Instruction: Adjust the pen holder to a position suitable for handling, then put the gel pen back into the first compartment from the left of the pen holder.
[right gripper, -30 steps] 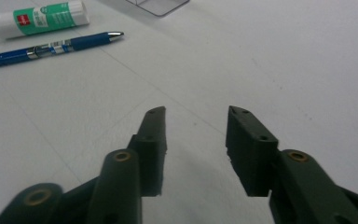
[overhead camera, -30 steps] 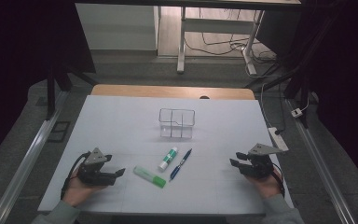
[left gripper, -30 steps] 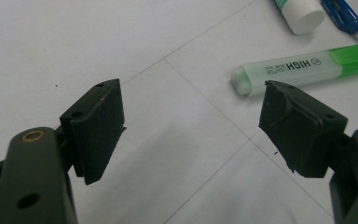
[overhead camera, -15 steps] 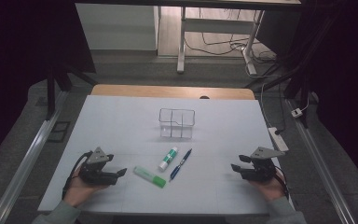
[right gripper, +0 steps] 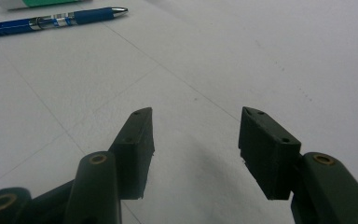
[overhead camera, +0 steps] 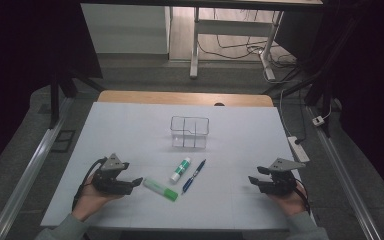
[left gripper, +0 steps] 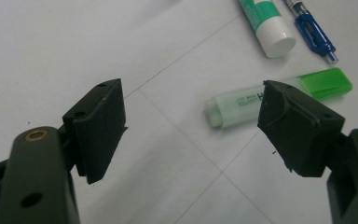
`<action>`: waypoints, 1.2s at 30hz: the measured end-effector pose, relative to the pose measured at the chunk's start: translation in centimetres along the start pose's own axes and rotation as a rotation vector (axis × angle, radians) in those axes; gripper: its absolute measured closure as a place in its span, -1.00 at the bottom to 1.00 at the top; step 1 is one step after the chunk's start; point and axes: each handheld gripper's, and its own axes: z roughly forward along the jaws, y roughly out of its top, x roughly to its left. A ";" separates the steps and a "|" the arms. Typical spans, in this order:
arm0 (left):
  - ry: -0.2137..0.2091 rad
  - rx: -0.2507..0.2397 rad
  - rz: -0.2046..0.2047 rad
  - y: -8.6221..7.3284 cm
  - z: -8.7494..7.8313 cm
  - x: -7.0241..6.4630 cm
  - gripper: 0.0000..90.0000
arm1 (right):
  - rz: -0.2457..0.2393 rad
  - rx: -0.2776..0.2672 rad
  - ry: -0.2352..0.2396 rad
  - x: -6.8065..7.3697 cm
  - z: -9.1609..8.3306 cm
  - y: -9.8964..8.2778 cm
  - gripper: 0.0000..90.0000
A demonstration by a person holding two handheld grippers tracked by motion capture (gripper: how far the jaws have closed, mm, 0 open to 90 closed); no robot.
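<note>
Left hand-held gripper [overhead camera: 136,181] is sitting released, jaws framing the green highlighter [overhead camera: 161,189] near the table's [overhead camera: 130,125] front edge, while the right hand-held gripper [overhead camera: 253,180], having just been opening, is idling empty: pickup looking imminent.

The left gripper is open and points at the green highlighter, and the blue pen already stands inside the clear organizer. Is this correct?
Not quite: the blue pen lies flat on the table, outside the clear organizer, as the high view shows. The left gripper is indeed open, pointing at the green highlighter.
</note>
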 end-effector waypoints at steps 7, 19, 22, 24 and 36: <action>-0.011 0.004 0.014 0.6 0.2 -0.4 -0.49 | -0.005 0.002 -0.003 0.0 0.1 0.0 0.00; -0.021 0.021 0.030 1.3 0.8 -0.8 -0.49 | -0.010 0.005 -0.011 0.1 0.1 0.0 0.01; -0.026 0.024 0.037 1.6 0.9 -1.0 -0.49 | -0.011 0.004 -0.011 0.1 0.1 0.0 0.01; -0.034 0.025 0.040 1.8 1.0 -1.2 -0.49 | -0.015 0.011 -0.013 0.2 0.1 0.1 0.01; -0.094 0.044 0.098 3.8 2.3 -2.8 -0.50 | -0.016 0.010 -0.013 0.2 0.3 0.0 0.00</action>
